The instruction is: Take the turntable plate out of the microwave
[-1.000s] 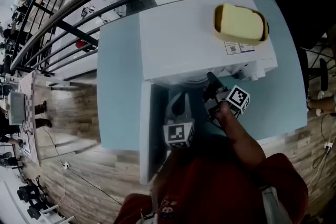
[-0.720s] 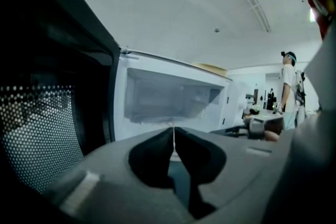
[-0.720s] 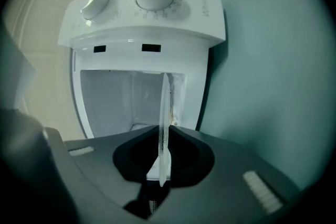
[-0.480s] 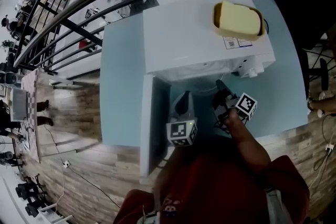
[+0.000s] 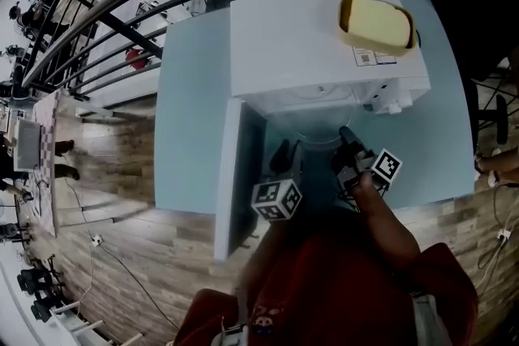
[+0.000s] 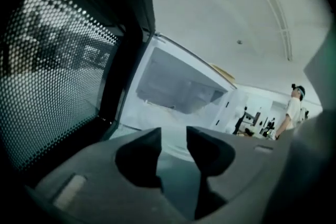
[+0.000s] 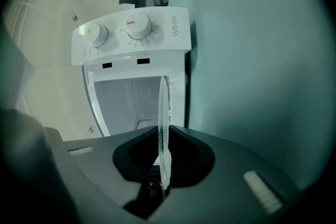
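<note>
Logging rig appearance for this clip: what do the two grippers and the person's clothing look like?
The left gripper and right gripper have dark grey matte bodies with black jaws. Each carries a white cube with black square markers. No cables show. The person wears a red top. The left jaws have just been opening, nothing between them.

"WWHIN" on microwave (image 7: 157, 42) ctrl panel
</note>
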`<move>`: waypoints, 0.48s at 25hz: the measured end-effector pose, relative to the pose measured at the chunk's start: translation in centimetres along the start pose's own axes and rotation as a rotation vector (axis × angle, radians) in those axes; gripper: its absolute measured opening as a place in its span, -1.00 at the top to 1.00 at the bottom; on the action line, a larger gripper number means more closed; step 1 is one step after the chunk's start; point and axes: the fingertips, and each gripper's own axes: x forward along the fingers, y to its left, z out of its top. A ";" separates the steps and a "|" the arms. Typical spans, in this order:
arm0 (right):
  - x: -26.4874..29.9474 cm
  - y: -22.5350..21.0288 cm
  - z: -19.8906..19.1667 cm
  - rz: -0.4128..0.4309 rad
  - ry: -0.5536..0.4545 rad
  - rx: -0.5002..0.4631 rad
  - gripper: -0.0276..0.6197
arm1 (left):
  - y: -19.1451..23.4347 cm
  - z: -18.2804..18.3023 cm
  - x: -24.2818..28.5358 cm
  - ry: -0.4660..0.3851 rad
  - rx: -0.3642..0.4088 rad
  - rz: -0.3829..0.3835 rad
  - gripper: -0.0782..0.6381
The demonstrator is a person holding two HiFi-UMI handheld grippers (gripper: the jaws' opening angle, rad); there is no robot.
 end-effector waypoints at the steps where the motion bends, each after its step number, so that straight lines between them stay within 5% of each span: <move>1: -0.1 0.1 -0.1 0.008 -0.001 0.014 0.82 | 0.0 -0.3 0.0 0.006 -0.030 -0.008 0.34; 12: -0.6 0.0 -0.5 0.037 0.009 0.049 0.82 | 0.8 -2.0 0.8 0.008 -0.462 -0.094 -0.12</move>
